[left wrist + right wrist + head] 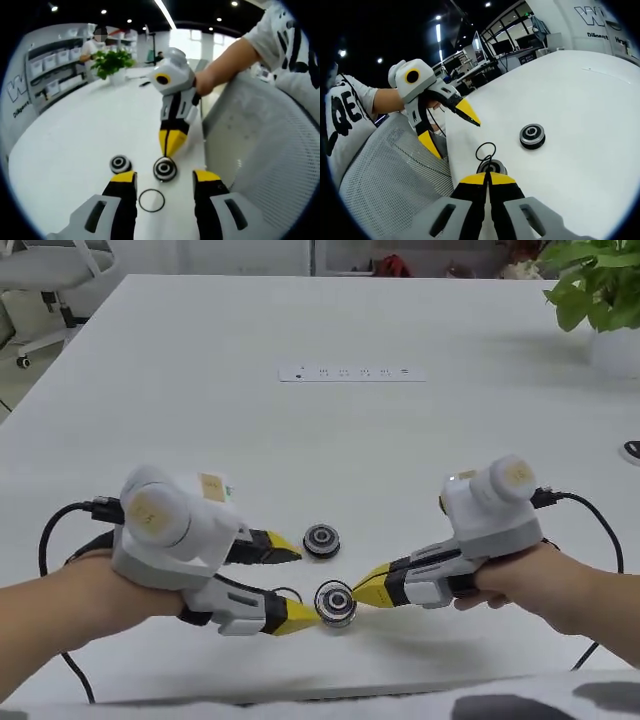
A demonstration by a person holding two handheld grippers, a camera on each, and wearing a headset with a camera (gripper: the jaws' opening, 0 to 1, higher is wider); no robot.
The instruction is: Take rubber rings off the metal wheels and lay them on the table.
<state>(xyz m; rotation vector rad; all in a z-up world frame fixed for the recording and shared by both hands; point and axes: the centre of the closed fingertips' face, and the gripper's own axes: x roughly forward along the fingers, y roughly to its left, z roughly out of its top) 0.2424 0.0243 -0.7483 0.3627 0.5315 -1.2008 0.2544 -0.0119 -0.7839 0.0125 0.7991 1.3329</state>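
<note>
Clenched right gripper (pixel 363 590) has its tips touching the near wheel (pixel 335 603), probably pinning it or prying at its rubber. The released left gripper (pixel 292 580), jaws spread, waits opposite to steady it. Count: two wheels, second wheel (pixel 321 539) just beyond; one loose ring (pixel 151 200) on the table (pixel 350 440) just beside the near wheel.

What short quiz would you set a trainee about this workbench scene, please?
1. True or false: the jaws of the left gripper stand open.
2. How many metal wheels stand on the table?
3. The loose rubber ring lies: A) on the table, between the left gripper's jaws; B) hanging from a jaw tip; C) beside the plant.
Key: 1 true; 2 two, the near wheel and the far wheel; 3 A.
</note>
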